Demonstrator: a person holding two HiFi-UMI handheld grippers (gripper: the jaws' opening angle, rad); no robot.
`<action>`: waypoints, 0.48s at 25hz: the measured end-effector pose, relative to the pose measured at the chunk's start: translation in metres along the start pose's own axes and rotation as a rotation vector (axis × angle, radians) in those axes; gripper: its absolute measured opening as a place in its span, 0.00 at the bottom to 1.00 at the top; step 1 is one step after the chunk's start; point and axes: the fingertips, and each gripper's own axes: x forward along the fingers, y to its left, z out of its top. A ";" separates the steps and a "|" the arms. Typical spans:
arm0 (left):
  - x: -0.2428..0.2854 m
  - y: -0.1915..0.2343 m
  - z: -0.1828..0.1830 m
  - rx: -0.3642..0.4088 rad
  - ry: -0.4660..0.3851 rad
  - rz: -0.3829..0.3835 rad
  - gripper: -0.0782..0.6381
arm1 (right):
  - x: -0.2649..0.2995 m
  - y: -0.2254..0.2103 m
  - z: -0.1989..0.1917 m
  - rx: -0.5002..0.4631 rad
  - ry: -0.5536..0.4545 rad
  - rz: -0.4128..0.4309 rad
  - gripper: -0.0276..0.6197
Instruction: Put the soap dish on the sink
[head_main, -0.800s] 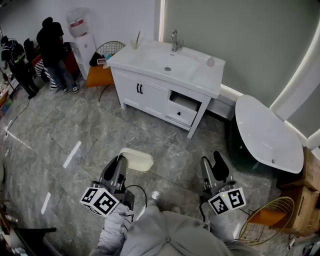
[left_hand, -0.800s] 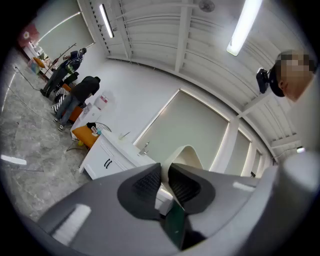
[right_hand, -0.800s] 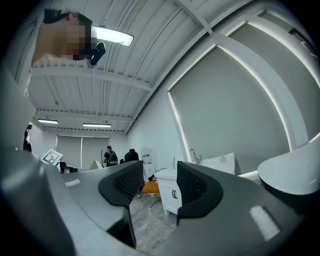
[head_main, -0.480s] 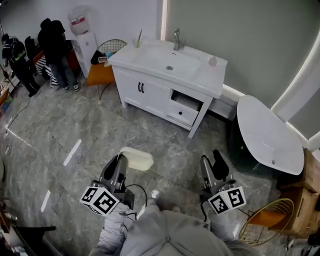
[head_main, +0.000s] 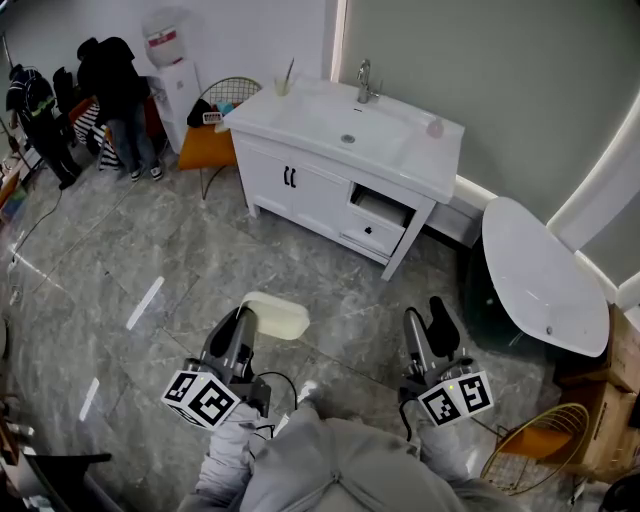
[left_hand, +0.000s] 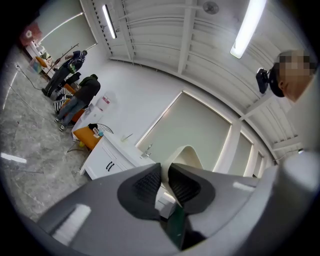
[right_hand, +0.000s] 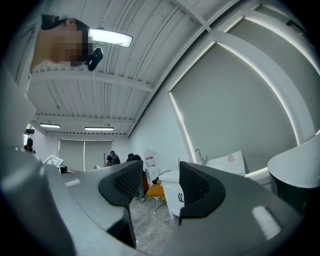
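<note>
Holding soap dish (head_main: 278, 318) pinched in left gripper (head_main: 243, 325) (right gripper (head_main: 426, 338) agape, empty); needed carrying to sink (head_main: 395, 138) well ahead.

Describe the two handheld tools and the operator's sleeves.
The left tool and right tool both have grey bodies and black ribbed pads. Each carries a white cube printed with black square markers. A thin black cable loops beside the left one. The sleeves are light grey.
</note>
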 end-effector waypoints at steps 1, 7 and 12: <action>0.002 0.004 0.002 0.000 0.000 -0.004 0.26 | 0.003 0.002 -0.002 0.000 -0.002 -0.004 0.37; 0.009 0.026 0.015 0.000 0.013 -0.028 0.26 | 0.019 0.015 -0.010 0.007 -0.020 -0.032 0.37; 0.024 0.040 0.021 -0.001 0.023 -0.032 0.26 | 0.036 0.012 -0.019 0.019 -0.008 -0.048 0.37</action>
